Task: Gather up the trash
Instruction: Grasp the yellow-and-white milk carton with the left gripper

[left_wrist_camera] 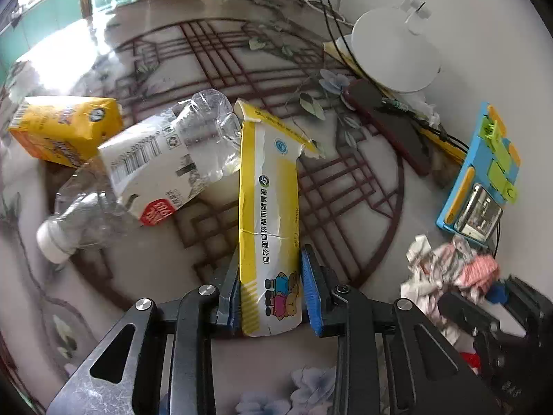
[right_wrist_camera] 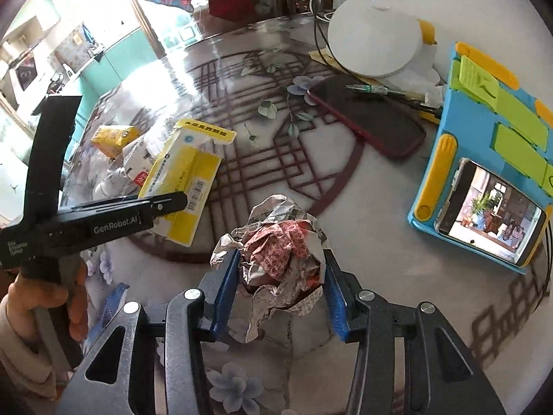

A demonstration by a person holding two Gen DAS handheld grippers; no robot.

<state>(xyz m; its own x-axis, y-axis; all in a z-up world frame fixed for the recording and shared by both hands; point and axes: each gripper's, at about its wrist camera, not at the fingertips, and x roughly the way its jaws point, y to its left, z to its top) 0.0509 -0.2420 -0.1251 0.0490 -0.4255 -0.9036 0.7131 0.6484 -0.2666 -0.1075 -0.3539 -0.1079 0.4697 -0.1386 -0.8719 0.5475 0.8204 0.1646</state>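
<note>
My left gripper (left_wrist_camera: 269,297) is clamped on the near end of the flattened yellow-and-white carton (left_wrist_camera: 268,207), its blue pads pressed against both long edges; the far end of the carton rests on the table (left_wrist_camera: 373,228), touching the crushed clear bottle (left_wrist_camera: 162,169). My right gripper (right_wrist_camera: 281,287) holds the crumpled paper wad (right_wrist_camera: 280,245) between its pads, jaws at a middling width, the paper bulging above and below the grip. Still on the table are the bottle and, just behind it, a small yellow box (left_wrist_camera: 65,128). Risks noted: the carton is held only at one end and is already creased across its middle, so in my judgement it may fold or swing on lifting and knock the bottle. The wad is loose and springy; a loose tail hangs below the pads and could tear away or let the bundle slip. The dark phone (right_wrist_camera: 369,117) and the blue stand (right_wrist_camera: 484,131) with its lit screen lie near the right gripper and are not trash; a careless sweep could strike them.
</note>
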